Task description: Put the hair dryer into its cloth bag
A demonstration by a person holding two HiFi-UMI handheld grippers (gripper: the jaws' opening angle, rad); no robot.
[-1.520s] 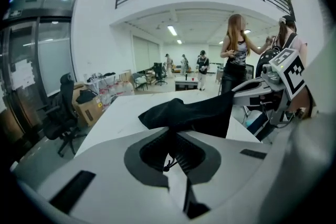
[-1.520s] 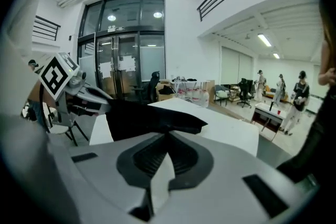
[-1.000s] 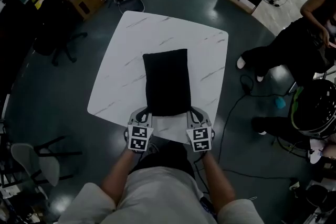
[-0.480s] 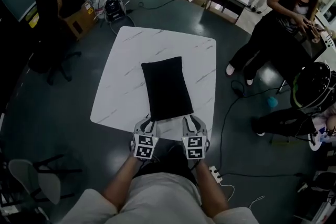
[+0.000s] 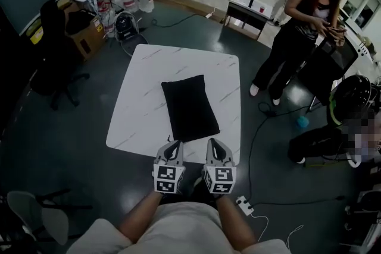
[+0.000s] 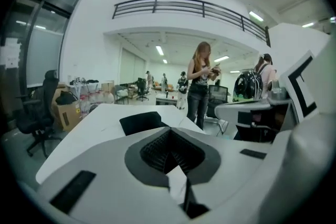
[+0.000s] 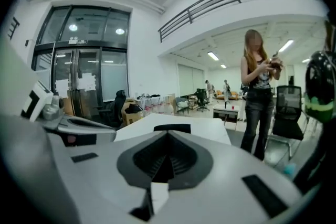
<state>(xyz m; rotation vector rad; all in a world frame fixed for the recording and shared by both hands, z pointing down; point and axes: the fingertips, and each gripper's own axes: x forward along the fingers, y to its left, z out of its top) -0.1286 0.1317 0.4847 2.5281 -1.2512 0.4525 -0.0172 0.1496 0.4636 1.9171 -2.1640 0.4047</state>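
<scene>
One white table (image 5: pixel 143 98) carries all that shows of the task, and it now sits further from the camera than a second ago because the person has drawn back from its near edge. The black cloth bag (image 5: pixel 189 107) lies flat along the middle of it, plump and in the same spot. No hair dryer is in sight anywhere, so it is most likely already inside. A second ago both claws were at the bag's near corners. Now the left claw (image 5: pixel 174 146) and the right claw (image 5: pixel 213 144) are raised, side by side just off the table's near edge, well apart from the bag. Their jaws spread to let go and have just closed again. Each gripper view shows them together with nothing between them. I take this as the release. The bagging looks done, and the hands are retreating.
</scene>
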